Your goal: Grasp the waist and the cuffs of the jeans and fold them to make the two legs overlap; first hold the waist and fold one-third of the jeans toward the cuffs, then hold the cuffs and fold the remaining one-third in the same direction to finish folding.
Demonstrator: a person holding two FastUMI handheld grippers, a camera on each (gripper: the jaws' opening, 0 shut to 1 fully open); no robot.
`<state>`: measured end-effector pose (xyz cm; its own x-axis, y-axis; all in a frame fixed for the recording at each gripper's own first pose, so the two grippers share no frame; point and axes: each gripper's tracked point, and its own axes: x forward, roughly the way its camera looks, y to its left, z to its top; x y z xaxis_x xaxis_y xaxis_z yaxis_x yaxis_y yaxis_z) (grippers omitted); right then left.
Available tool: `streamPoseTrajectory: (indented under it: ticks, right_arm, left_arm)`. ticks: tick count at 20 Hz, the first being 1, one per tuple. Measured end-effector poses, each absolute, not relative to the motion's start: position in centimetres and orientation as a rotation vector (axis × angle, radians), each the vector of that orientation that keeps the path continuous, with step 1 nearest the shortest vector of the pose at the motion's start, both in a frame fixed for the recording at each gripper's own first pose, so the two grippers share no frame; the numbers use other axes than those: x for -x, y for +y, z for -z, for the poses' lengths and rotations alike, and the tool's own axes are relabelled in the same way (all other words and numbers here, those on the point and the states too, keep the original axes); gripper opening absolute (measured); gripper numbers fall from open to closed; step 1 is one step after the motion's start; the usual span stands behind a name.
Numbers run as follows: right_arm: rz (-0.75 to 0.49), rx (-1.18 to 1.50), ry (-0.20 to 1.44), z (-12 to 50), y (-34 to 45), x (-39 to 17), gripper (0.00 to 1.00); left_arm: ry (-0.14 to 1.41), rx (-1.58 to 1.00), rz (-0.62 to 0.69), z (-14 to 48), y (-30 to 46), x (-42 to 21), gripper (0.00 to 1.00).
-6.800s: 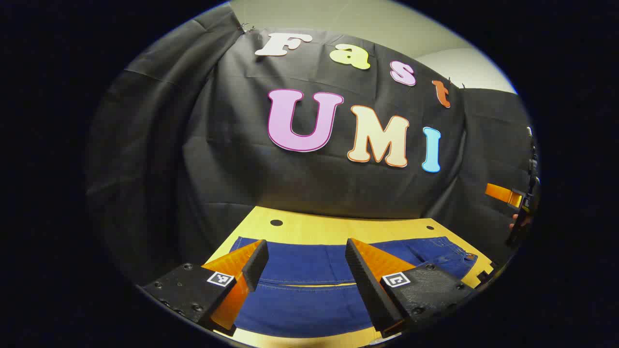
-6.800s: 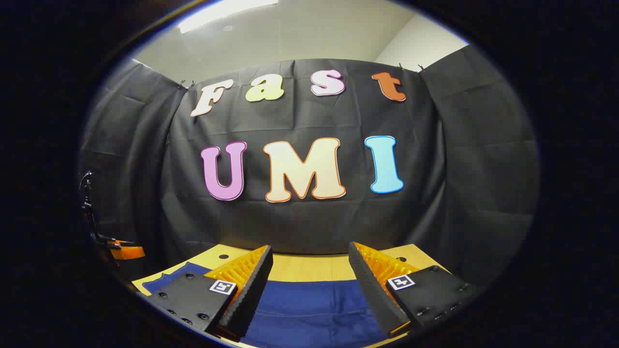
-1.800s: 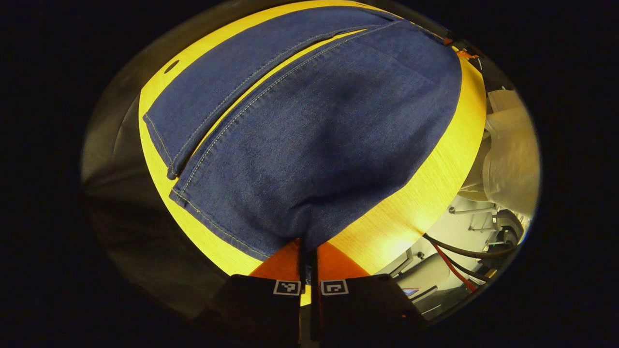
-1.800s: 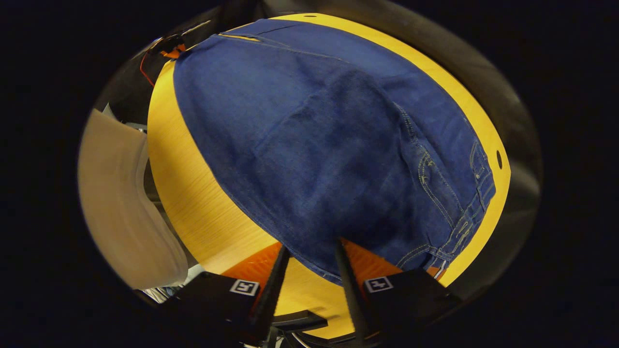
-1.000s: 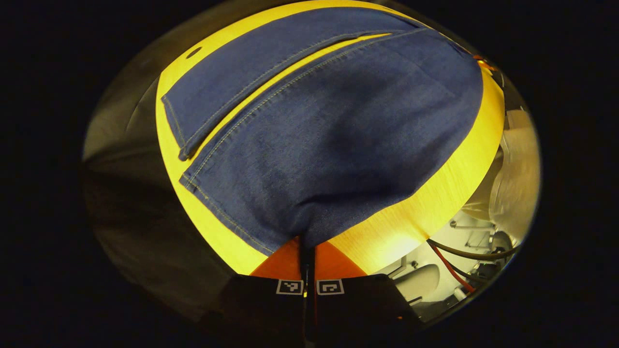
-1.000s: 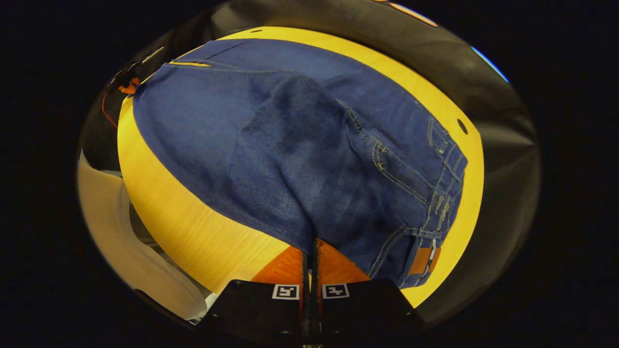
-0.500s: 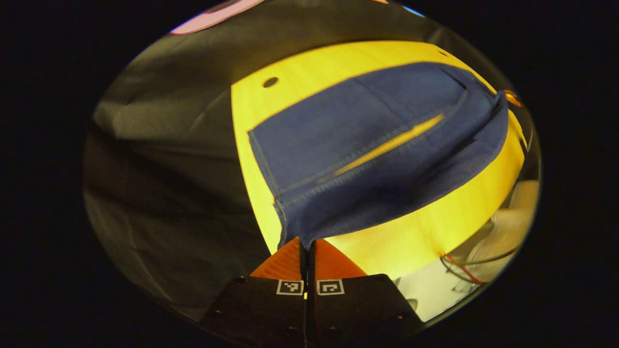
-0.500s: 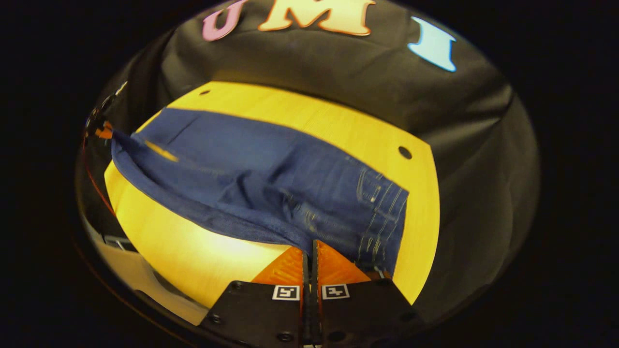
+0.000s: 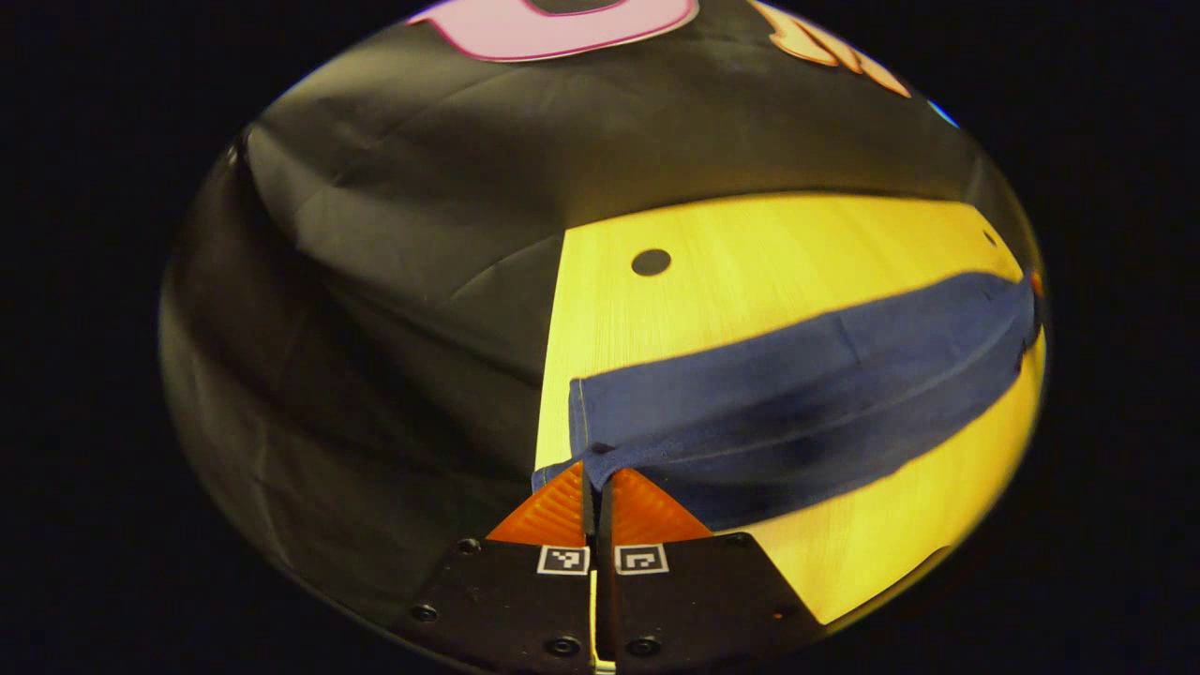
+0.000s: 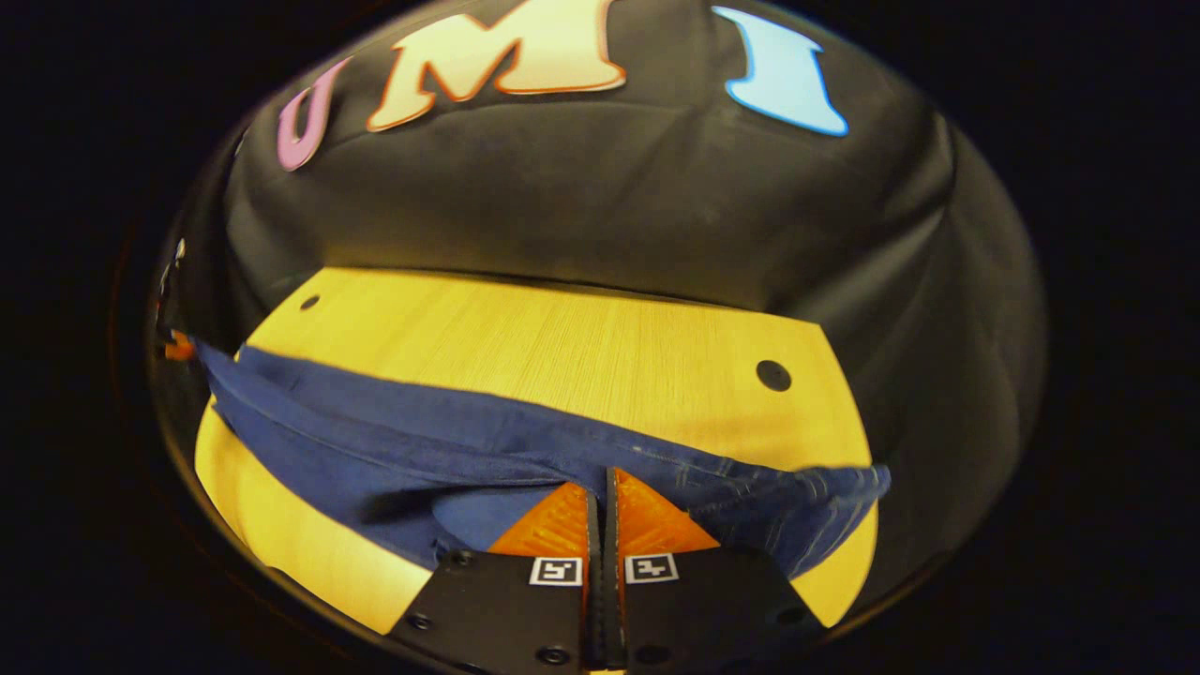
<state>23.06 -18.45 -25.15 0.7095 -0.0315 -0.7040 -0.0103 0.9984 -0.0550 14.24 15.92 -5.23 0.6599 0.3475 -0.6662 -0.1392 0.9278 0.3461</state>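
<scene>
Yellow wood-grain table [image 9: 750, 244] ahead of the claw in left gripper view, w/ a dark round hole [image 9: 651, 262] up and slightly right of the tips. Black cloth wall [image 9: 394, 281] beyond and to the left, creased. In right gripper view, table [image 10: 581, 347] ahead again, one hole [image 10: 773, 375] up-right, another hole [image 10: 309, 302] far left; wall [image 10: 581, 206] behind.

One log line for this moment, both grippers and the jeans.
left gripper: shut on cuff end | right gripper: shut on waist end | blue denim jeans: folded lengthwise, lifted edge over yellow wooden table
</scene>
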Motion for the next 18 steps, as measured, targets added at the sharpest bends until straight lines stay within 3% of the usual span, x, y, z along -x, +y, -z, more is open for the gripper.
streamPoseTrajectory:
  ticks: [4, 8, 9, 10, 14, 16, 17, 18]
  right_arm:
    - [0.034, -0.057, 0.84, 29.9, -19.0, -25.8, 0.0]
    - [0.019, -0.145, 0.855, 31.2, -19.2, -26.4, 0.09]
    - [0.012, -0.157, 0.838, 30.5, -19.4, -26.6, 0.12]
    - [0.017, -0.155, 0.823, 30.3, -20.1, -26.9, 0.2]
    - [0.069, -0.167, 0.687, 26.8, -25.1, -28.3, 1.0]
    - [0.104, -0.226, 0.639, 23.6, -26.4, -26.5, 0.95]
    - [0.124, -0.243, 0.626, 22.7, -27.7, -25.4, 0.94]
    - [0.146, -0.25, 0.616, 22.2, -28.9, -24.3, 0.98]
  left_arm:
    - [0.827, -0.045, -0.312, 5.8, 15.2, -14.1, 0.0]
    - [0.767, 0.029, -0.362, 3.5, 14.8, -15.0, 0.01]
    - [0.737, 0.023, -0.376, 2.9, 14.6, -15.2, 0.06]
    - [0.708, 0.022, -0.385, 2.0, 14.2, -15.3, 0.14]
    - [0.511, 0.038, -0.47, -4.0, 12.5, -15.5, 0.75]
    - [0.397, 0.055, -0.521, -8.0, 12.7, -14.4, 0.79]
    - [0.347, 0.067, -0.548, -8.8, 12.3, -14.0, 0.89]
    - [0.306, 0.083, -0.565, -9.1, 12.0, -13.3, 0.84]
